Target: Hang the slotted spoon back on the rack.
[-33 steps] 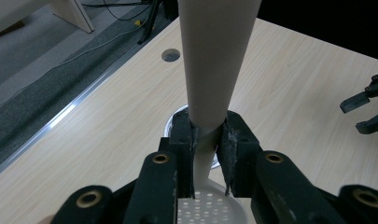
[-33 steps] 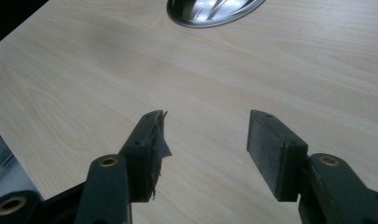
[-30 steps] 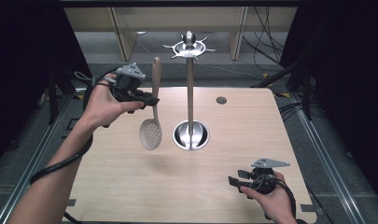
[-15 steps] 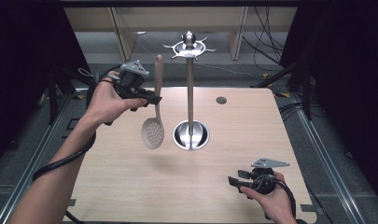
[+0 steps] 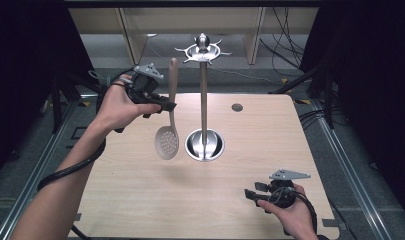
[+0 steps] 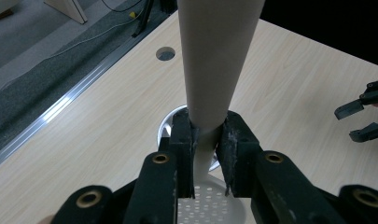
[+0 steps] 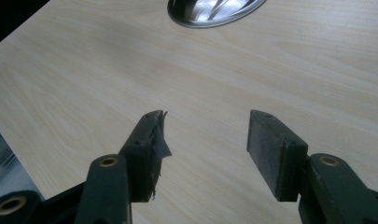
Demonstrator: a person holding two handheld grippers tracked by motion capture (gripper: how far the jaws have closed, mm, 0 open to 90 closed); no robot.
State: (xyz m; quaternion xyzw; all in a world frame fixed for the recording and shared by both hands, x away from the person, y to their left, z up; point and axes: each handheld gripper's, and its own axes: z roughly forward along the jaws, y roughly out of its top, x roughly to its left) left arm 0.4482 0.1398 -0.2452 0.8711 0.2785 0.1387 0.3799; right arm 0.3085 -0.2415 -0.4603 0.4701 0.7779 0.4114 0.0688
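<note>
- The wooden table [image 5: 140,200] spans most of the high view, pale-grained, with a small round hole [image 5: 237,107] near its far edge.
- A metal utensil stand [image 5: 204,100] rises upright from a round shiny base [image 5: 205,146] at the table's middle; its top ring of hooks [image 5: 203,50] sits high at the far side.
- The slotted spoon [image 5: 169,120] hangs upright in the air just left of the stand's pole and apart from it, its handle end up and its perforated bowl down, above the table.
- The left gripper [image 5: 162,105], at the far left, has its jaws clamped on the spoon's handle at its narrow part; the left gripper view shows both pads pressed on the pale handle [image 6: 210,93], with the holed bowl below.
- The right gripper [image 5: 251,195] rests low at the near right of the table, its jaws spread wide with bare wood between them, as the right gripper view [image 7: 205,140] shows.
</note>
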